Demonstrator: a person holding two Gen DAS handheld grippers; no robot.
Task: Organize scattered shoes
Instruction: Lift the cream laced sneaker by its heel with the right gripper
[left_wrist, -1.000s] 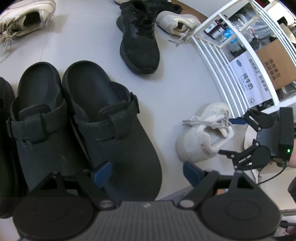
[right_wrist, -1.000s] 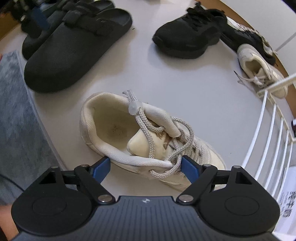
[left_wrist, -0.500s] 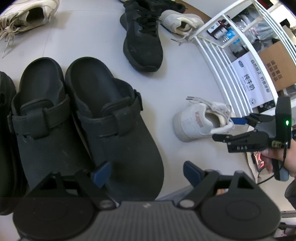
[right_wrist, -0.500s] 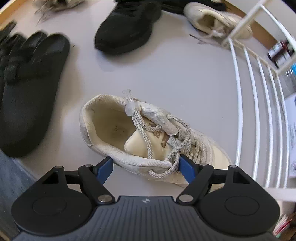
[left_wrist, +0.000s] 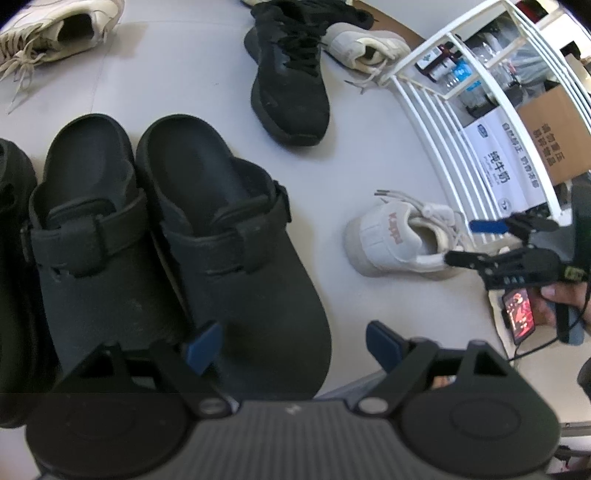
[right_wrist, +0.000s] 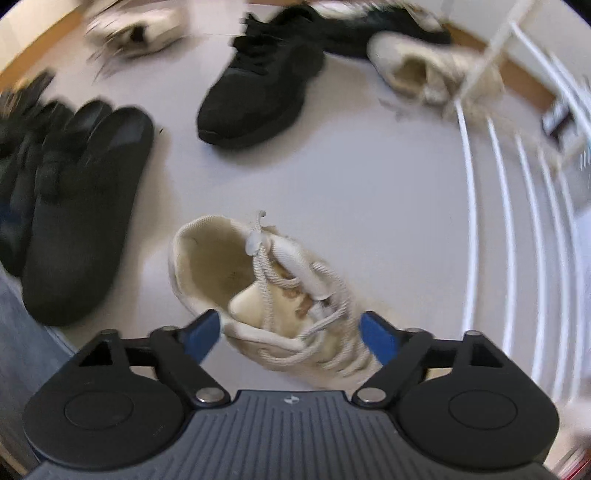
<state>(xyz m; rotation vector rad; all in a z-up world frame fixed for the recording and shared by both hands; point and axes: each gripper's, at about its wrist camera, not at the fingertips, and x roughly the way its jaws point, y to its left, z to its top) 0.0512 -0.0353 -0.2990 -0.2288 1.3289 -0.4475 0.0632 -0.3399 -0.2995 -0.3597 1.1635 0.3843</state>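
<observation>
One cream sneaker (right_wrist: 280, 295), upright, laces loose, heel collar worn.

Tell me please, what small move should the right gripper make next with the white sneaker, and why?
Probably lift the right gripper clear. Its jaws have just been opening, and the white sneaker lies loosely between them on the floor, apart from the black clogs. It seems released.

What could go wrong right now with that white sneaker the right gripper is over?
The right gripper has just been opening, with the white sneaker between its pads but apparently not clamped, so lifting now could leave the shoe behind or tip it. Its loose laces lie near the pads and might snag. The white wire rack stands close beside the sneaker, so a swing that way could knock it.
</observation>
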